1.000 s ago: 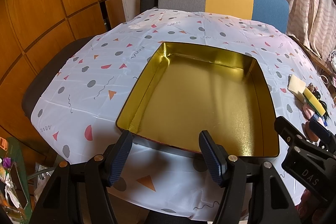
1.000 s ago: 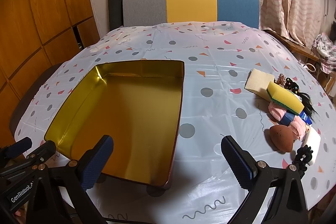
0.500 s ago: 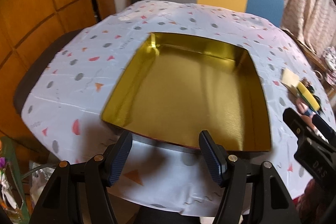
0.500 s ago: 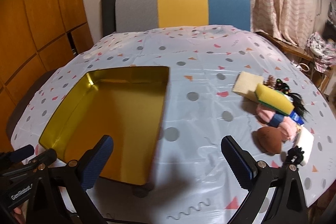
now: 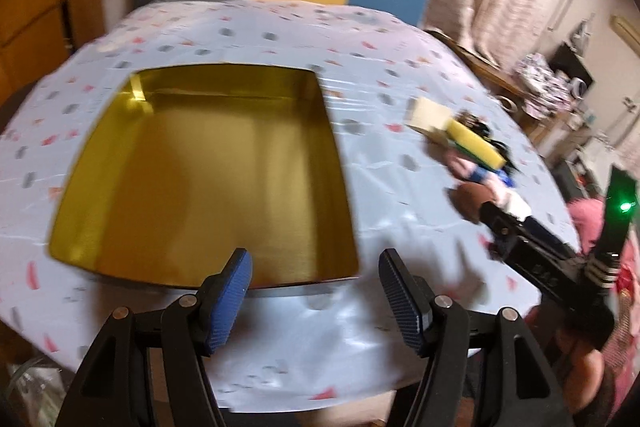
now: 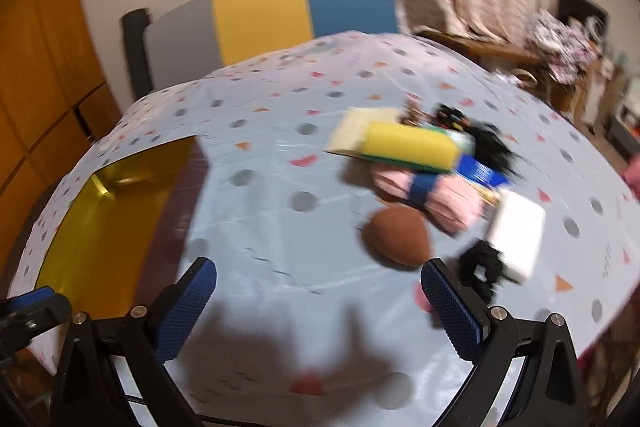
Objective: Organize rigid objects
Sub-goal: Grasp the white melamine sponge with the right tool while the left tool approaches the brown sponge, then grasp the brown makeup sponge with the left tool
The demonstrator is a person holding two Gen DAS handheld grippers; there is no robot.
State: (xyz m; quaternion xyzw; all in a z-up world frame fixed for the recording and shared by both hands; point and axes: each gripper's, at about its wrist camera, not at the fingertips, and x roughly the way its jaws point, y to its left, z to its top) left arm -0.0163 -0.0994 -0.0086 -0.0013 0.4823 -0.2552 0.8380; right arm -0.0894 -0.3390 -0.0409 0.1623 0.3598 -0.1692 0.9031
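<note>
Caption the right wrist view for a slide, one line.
Open right gripper hovers before a brown egg-shaped sponge and a pile of sponges, with the empty gold tin at left.

No lettering reads clearly in either blurred view. White characters stand on the black body of the right gripper [image 5: 554, 277] in the left wrist view, but they are too smeared to make out.
</note>
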